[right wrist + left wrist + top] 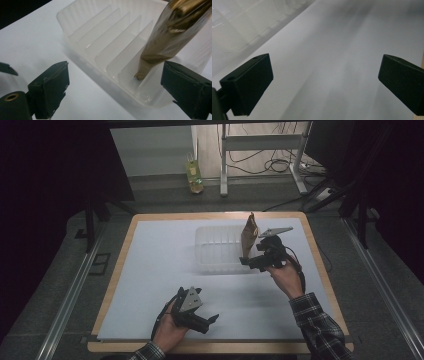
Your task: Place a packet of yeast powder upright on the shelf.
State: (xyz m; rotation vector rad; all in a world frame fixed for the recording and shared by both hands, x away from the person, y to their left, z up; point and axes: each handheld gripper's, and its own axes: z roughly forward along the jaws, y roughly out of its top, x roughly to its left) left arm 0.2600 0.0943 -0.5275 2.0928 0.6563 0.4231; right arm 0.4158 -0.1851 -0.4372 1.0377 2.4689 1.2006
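Dim room, dark curtains at both sides, cables and a metal frame on the floor behind; a small yellow-green bottle [194, 176] stands back there. Table [120, 270] has a wood edge with a matte white sheet over the top.

Status, judged from the layout: the packet [248, 236] is already standing in the rack [212, 251], in the end slot at the rack's right side. It stands on a bottom corner, tilted, top well above the rim. In the right gripper view the packet [170, 32] has its lower corner down between the last divider and the end wall of the rack [105, 47]. So placement looks essentially done; what's left is backing the hand off, and maybe nudging the packet straighter. The other slots look empty.

Right gripper [250, 262] sits just beside the rack's near-right corner, jaws wide apart, holding nothing. Packet is between the jaw lines but not touched by either one.

Left gripper [212, 319] is well apart from the rack, low over the sheet near the table's front edge, jaws spread wide, empty. Its view is mostly bare sheet with the rack [237, 22] blurred at top left.

Materials:
- rack: translucent milky plastic, rounded-corner tub with thin parallel dividers, slightly glossy, light enough to slide if bumped.
- packet: crinkly metallic gold-brown film, reflective, flat pouch tapering to a sealed end. Probably slippery and floppy.
- jaws: black blocky pads, matte.
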